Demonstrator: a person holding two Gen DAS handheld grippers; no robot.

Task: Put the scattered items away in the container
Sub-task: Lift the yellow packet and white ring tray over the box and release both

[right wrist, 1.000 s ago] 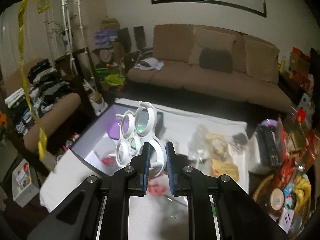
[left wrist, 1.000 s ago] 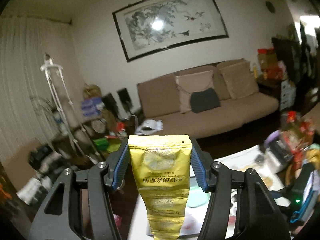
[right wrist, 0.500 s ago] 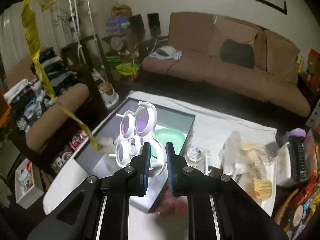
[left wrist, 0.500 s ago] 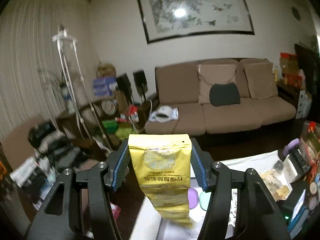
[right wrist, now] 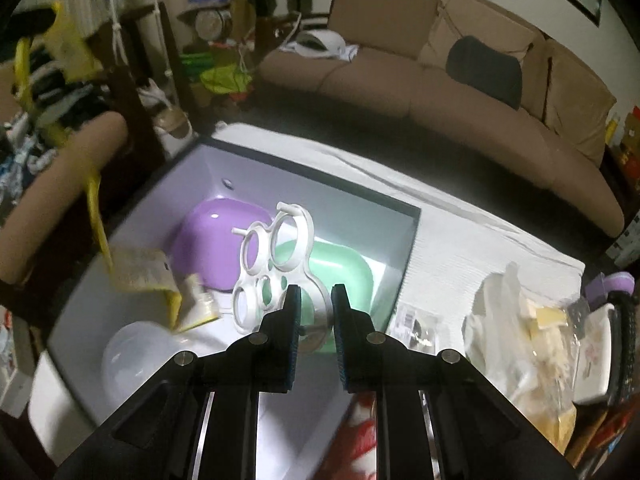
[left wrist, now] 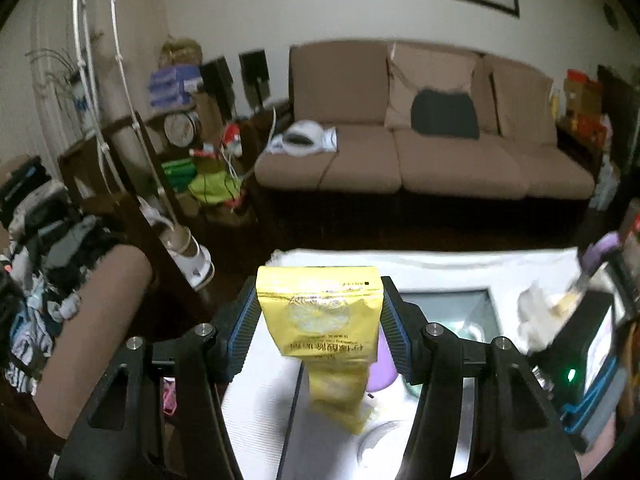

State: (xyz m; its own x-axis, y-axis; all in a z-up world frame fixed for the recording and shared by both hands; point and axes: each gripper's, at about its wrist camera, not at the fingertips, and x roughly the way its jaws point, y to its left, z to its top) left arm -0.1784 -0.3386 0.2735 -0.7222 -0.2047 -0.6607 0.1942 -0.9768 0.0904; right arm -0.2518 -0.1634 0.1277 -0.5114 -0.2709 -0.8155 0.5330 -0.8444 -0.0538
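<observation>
My left gripper [left wrist: 319, 316] is shut on a strip of yellow lemon-print sachets [left wrist: 320, 320]. The strip hangs down toward the grey container [left wrist: 452, 300] on the white-covered table. From the right wrist, the yellow strip [right wrist: 96, 208] trails down and its lower sachets [right wrist: 140, 270] rest inside the container [right wrist: 312, 176]. My right gripper [right wrist: 312, 304] is shut on a white plastic rack with round holes [right wrist: 276, 260], held over the container. Inside lie a purple bowl [right wrist: 208, 240], a green dish [right wrist: 340, 272] and a white bowl [right wrist: 136, 356].
A brown sofa [left wrist: 424, 160] stands beyond the table. Clutter sits on the table's right side: a clear bag of snacks [right wrist: 520, 320], a small clear packet [right wrist: 416, 324] and a red-and-white item [right wrist: 360, 436]. A padded armrest with clothes [left wrist: 72, 292] is at left.
Both grippers have dropped and tilted toward the table. The yellow strip's lower end now lies in the container, and the white rack hangs lower over the bowls.
</observation>
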